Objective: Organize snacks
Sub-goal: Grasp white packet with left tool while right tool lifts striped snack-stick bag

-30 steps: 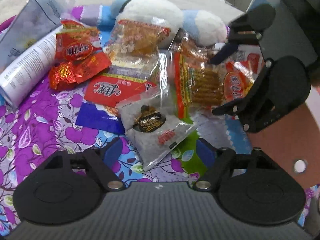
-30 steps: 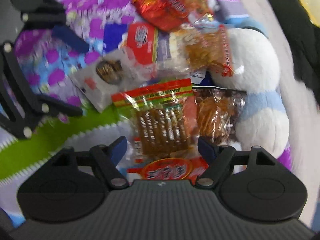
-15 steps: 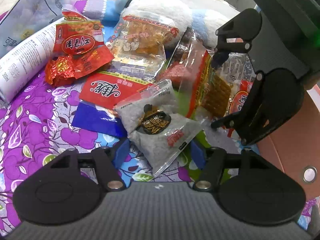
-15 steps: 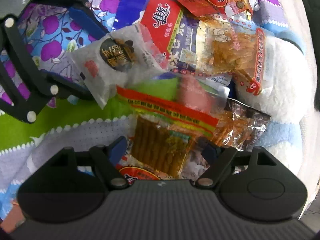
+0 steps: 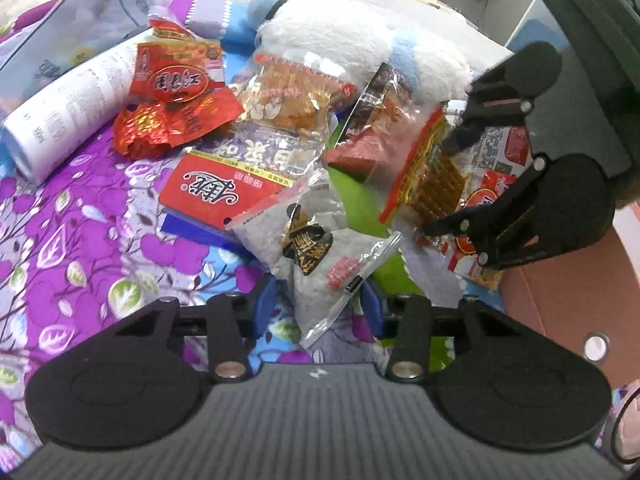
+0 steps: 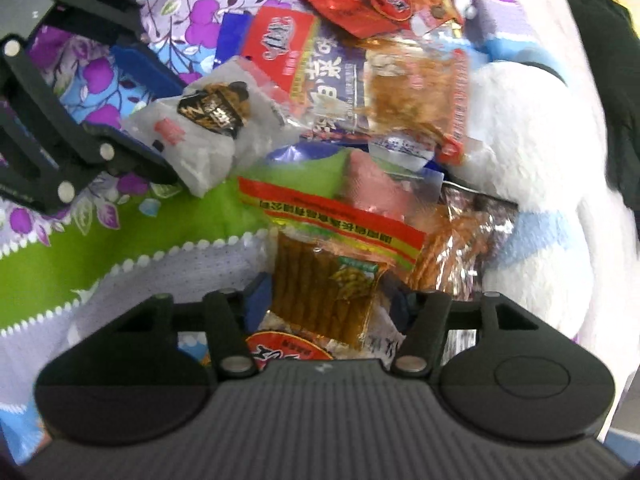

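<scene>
From the left wrist view, we look down on a pile of snack packets lying on a purple floral bedspread [image 5: 60,240]. Our left hand-held gripper [image 5: 318,306] has just been closing, and the grey snack packet with a black label [image 5: 316,252] lies between its blue fingertips [image 5: 264,300]; the packet's lower corner reaches down between them, and the pads appear to press its sides, so we read it as clamped on that packet. Just beyond the grey packet sits a red flat packet with white script [image 5: 222,190], and farther left a red foil packet [image 5: 176,92] rests against a white printed tube [image 5: 68,100]. A white and blue plush toy [image 5: 340,40] lies behind the pile. At the right, the right hand-held gripper [image 5: 452,184] comes in from above with the clear packet of brown sticks [image 5: 436,172] between its fingers.

From the right wrist view, the right hand-held gripper [image 6: 324,304] has also just been closing, and the brown stick packet [image 6: 324,292] stands between its jaws, its red and yellow top strip tilted away from us; the pads seem to grip it. The left hand-held gripper [image 6: 136,108] shows at the upper left, at the grey packet [image 6: 200,132]. Green and lilac cloth [image 6: 120,240] lies beneath.
</scene>
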Demonstrator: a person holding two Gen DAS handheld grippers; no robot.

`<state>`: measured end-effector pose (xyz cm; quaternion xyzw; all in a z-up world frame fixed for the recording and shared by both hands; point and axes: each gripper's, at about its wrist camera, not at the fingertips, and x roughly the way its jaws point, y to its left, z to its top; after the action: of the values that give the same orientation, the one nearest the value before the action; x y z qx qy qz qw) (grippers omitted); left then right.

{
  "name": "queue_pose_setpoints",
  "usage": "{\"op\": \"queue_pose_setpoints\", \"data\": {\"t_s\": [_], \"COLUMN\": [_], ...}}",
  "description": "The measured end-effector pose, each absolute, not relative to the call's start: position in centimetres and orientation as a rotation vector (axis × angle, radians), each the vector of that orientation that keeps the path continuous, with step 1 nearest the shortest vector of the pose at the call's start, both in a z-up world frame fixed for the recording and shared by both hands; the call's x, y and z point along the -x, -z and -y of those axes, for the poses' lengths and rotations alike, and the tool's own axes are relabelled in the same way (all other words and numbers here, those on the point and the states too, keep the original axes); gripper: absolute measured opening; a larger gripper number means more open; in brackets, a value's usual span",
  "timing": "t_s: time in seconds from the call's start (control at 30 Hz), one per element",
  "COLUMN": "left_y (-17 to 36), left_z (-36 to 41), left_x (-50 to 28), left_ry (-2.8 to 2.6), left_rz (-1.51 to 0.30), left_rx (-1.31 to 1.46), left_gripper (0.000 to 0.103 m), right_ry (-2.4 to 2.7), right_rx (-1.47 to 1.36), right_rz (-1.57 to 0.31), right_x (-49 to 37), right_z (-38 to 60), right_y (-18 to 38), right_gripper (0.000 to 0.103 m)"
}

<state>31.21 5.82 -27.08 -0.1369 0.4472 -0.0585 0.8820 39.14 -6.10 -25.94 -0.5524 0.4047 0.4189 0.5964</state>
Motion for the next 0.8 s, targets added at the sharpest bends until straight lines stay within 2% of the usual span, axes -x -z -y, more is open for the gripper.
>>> {"op": "queue_pose_setpoints", "data": {"t_s": [0.3,0.47,0.8], "left_y": [24.7,23.6,21.8], "left_z": [-6.1,-6.5,-7.2], "left_x": [-28.0,-25.7,-19.5], "left_ry": [0.093,0.085,0.068], "left_rz": [-0.928,-0.922,-0.905], "left_rx": [0.329,0.340,0.348], "left_gripper": [0.049,0.044,0.041], "right_ry": [-0.916,-0.877,-0.829], "right_rx": [1.118,1.000,0.707], "right_rz": [-0.919,-0.904,-0.950], "right_x": [-36.2,-34.1,-29.9], "right_z": [7.5,8.3,9.5], "right_y": [23.6,21.5,19.5], "right_gripper": [0.056,0.055,0.055]}}
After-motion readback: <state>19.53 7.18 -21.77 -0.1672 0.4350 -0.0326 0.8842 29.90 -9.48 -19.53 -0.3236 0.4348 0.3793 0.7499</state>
